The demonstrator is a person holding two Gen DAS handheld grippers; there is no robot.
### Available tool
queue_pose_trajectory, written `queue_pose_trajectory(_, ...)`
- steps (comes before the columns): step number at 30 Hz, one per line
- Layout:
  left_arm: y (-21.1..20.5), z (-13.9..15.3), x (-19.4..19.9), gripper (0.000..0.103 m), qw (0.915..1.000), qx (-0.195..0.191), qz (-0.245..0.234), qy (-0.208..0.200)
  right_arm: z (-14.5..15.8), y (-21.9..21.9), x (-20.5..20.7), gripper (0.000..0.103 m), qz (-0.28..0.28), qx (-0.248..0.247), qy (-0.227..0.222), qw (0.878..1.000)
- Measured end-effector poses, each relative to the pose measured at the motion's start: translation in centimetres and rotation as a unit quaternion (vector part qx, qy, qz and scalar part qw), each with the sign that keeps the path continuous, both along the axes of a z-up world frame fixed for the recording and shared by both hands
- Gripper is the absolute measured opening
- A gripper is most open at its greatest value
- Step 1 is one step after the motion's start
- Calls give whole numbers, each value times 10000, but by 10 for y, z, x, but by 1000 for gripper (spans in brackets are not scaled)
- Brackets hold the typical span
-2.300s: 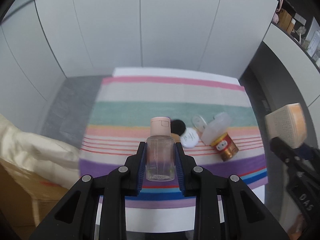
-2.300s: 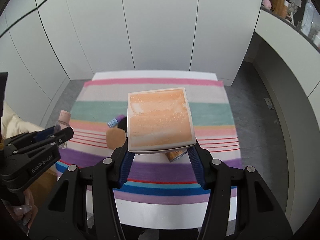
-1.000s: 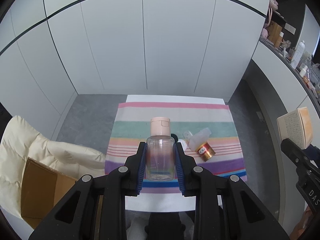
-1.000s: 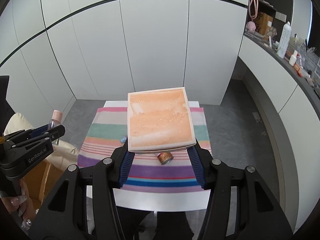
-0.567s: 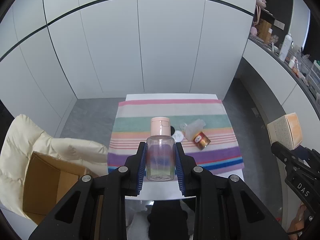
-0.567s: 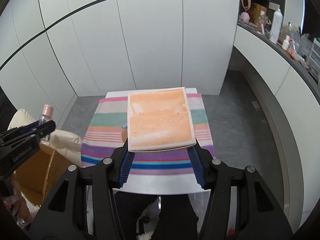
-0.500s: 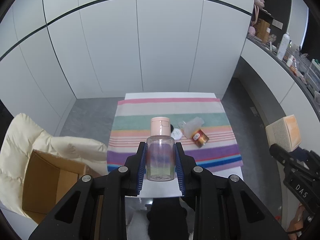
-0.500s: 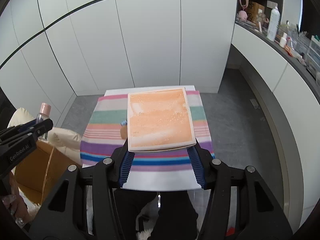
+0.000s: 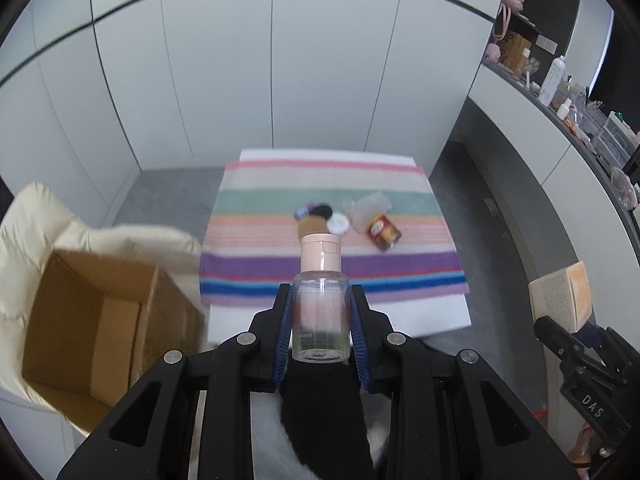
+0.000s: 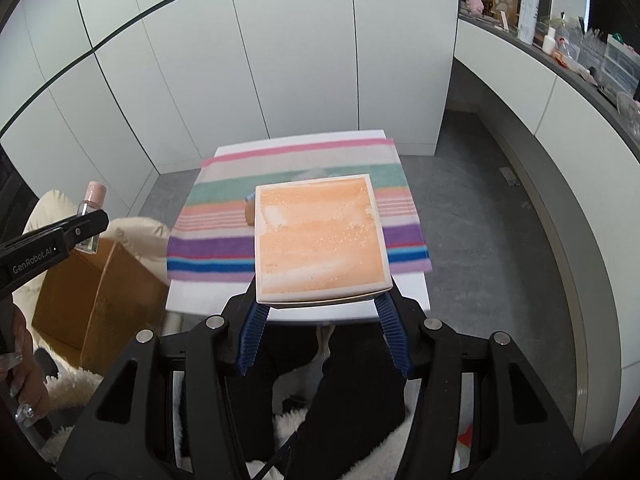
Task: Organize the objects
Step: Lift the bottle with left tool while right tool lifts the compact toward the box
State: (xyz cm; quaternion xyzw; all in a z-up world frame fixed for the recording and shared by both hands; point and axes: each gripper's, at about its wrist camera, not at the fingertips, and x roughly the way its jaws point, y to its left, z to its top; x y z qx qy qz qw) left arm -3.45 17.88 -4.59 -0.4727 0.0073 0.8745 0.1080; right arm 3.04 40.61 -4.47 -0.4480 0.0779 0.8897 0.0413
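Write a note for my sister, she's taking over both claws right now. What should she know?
Left claw: shut on the clear bottle with the pink cap, held upright in the air.
Right claw: shut on the orange box, also off the table.
Cardboard box: open, on the left beside the table; its inside looks bare, though part of it is hidden.
Still on the striped cloth: a gold jar, a white lid and a few small things.
Left to do: likely drop both items in the cardboard box, then fetch the rest.

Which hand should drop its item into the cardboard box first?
Left, probably. The left gripper, holding the clear bottle, sits nearer the cardboard box; the right gripper's orange box is farther.
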Motion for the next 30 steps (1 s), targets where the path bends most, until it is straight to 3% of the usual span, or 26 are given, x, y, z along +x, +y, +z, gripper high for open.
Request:
queue_pose_trajectory(4,-9,-5,17,28,10000,-67,43,-18,-6,6,24,55,133,-186,-44,9997)
queue_pose_trajectory(10,-18,-1,34,28,9999,-55,111,91,-5,11,44,55,17,-50,3,10000)
queue_pose_trajectory(21,-26,-2,38,28,10000,35,55,58,1,-5,46,55,131,47,96,9999)
queue_pose_trajectory(30,-59,-6,42,28,9990,102,430,12,-2,-37,34,55,586,115,24,9982)
